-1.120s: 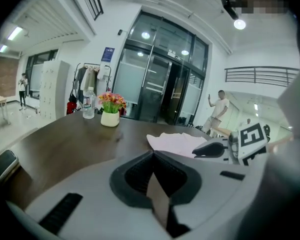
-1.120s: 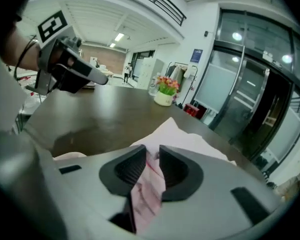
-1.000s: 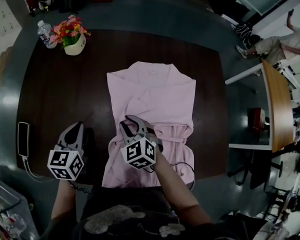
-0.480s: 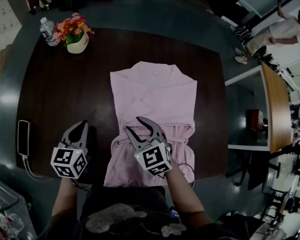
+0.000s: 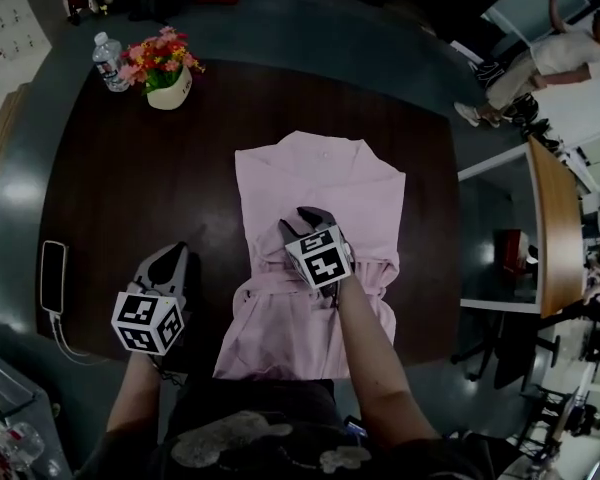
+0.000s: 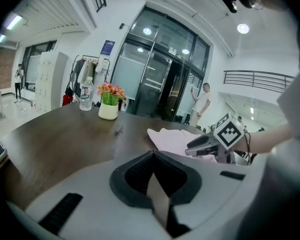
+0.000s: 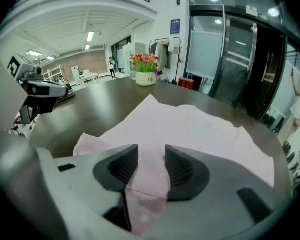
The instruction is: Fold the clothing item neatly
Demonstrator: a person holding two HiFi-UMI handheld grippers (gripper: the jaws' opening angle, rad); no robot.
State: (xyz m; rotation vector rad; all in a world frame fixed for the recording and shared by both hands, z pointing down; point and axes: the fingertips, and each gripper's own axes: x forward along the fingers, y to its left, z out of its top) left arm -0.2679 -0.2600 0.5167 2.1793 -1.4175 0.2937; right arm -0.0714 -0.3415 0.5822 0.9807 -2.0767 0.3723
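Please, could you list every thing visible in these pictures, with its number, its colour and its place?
garment: one, pink, spread flat in the middle of the table
table: one, dark brown, under everything
flower pot: one, white with red and pink flowers, far left corner
bottle: one, clear, beside the flower pot
phone: one, dark, left table edge
bystander: one, light clothes, floor at far right
left tool: one, grey, shut, empty, over bare table left of the garment
right tool: one, grey, over the garment; jaws have just been opening, pink cloth between them, unpinched
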